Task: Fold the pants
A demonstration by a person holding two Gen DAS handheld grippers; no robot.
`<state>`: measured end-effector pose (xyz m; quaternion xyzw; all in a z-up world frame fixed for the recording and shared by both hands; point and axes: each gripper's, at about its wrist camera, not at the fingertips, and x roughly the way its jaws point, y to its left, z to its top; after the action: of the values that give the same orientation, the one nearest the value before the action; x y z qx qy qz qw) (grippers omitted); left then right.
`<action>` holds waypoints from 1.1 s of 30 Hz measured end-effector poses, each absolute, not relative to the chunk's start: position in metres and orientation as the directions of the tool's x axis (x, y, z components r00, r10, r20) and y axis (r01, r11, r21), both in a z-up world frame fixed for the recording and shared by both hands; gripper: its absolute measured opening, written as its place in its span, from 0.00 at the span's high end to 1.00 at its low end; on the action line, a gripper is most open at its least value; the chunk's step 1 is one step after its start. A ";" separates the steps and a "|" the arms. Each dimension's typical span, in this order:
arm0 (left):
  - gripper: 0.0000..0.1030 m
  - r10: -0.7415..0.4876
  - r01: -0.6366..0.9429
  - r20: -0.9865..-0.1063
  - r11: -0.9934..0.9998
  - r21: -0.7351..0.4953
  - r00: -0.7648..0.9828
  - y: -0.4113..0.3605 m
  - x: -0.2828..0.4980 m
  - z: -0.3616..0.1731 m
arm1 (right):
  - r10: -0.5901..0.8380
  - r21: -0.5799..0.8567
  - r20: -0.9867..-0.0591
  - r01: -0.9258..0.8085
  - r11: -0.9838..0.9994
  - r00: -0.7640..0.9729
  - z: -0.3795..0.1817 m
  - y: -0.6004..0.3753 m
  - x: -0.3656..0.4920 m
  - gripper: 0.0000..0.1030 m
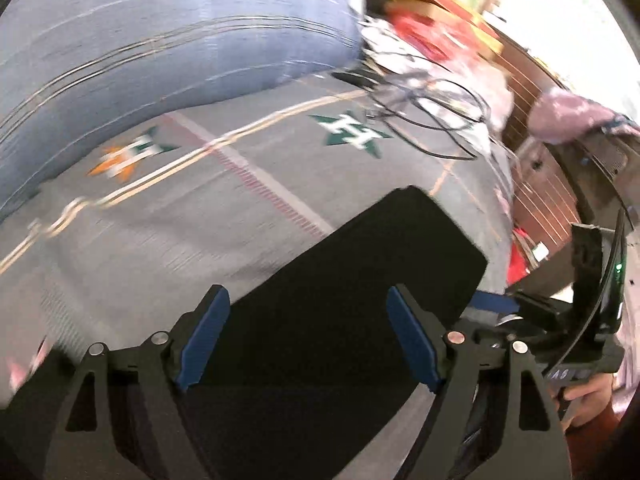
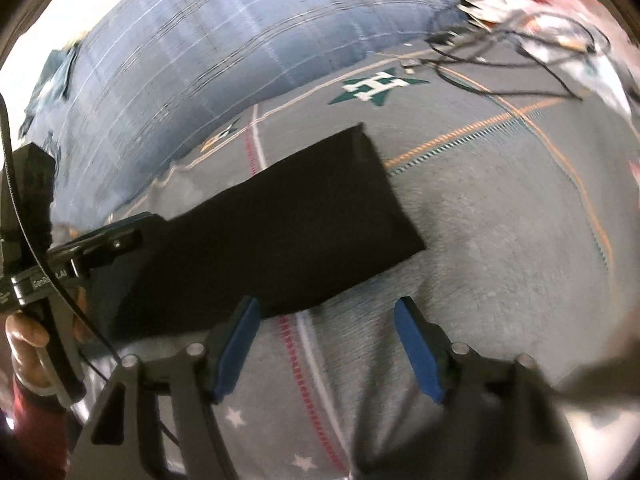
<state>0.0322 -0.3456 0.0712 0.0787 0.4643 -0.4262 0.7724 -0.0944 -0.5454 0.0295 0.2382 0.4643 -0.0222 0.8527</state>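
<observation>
The black pants (image 1: 360,272) lie flat in a folded oblong on the grey patterned bedspread (image 1: 160,220). My left gripper (image 1: 308,332) is open and empty, its blue pads over the near end of the pants. In the right wrist view the pants (image 2: 288,220) lie ahead and to the left. My right gripper (image 2: 326,344) is open and empty over bare bedspread (image 2: 480,240), just beside the pants' near edge. The left gripper (image 2: 120,236) shows at the pants' left end in the right wrist view.
A blue checked pillow (image 1: 160,32) lies at the back of the bed, also in the right wrist view (image 2: 200,52). Black cables (image 1: 440,112) and white and red clutter (image 1: 432,28) sit at the far right. The bed's edge drops off at the right (image 1: 508,208).
</observation>
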 end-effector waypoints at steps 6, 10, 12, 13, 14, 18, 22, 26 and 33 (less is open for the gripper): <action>0.21 -0.591 0.792 -0.801 0.533 -0.297 0.097 -0.396 0.051 0.063 | 0.192 0.445 -0.768 0.295 0.845 0.610 0.026 -0.551 -0.087 0.31; 0.21 -0.587 0.826 -0.809 0.453 -0.334 -0.005 -0.428 0.059 0.057 | 0.183 0.464 -0.743 0.300 0.833 0.643 0.024 -0.549 -0.087 0.29; 0.21 -0.578 0.838 -0.815 0.426 -0.342 -0.040 -0.441 0.062 0.054 | 0.180 0.472 -0.731 0.297 0.830 0.659 0.024 -0.547 -0.086 0.28; 0.21 -0.572 0.842 -0.819 0.419 -0.341 -0.048 -0.445 0.063 0.052 | 0.181 0.476 -0.726 0.294 0.829 0.664 0.023 -0.547 -0.086 0.28; 0.21 -0.563 0.851 -0.824 0.404 -0.337 -0.059 -0.452 0.063 0.050 | 0.180 0.479 -0.721 0.293 0.827 0.669 0.023 -0.547 -0.085 0.28; 0.21 -0.577 0.875 -0.811 0.339 -0.346 -0.098 -0.468 0.061 0.051 | 0.175 0.498 -0.697 0.294 0.816 0.696 0.021 -0.548 -0.083 0.28; 0.41 -0.600 0.895 -0.788 0.267 -0.357 -0.136 -0.478 0.051 0.049 | 0.155 0.501 -0.676 0.296 0.813 0.720 0.020 -0.546 -0.080 0.30; 0.82 -0.604 0.894 -0.784 0.263 -0.363 -0.141 -0.476 0.053 0.047 | 0.121 0.485 -0.682 0.323 0.813 0.721 0.018 -0.548 -0.077 0.78; 0.88 -0.646 0.899 -0.754 0.253 -0.358 -0.118 -0.460 0.046 0.068 | 0.143 0.478 -0.658 0.264 0.837 0.739 0.035 -0.543 -0.078 0.88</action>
<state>0.0465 -0.4596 0.0684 0.1396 0.4529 -0.5949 0.6493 -0.0777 -0.5427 0.0346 0.2831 0.3595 -0.0342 0.8885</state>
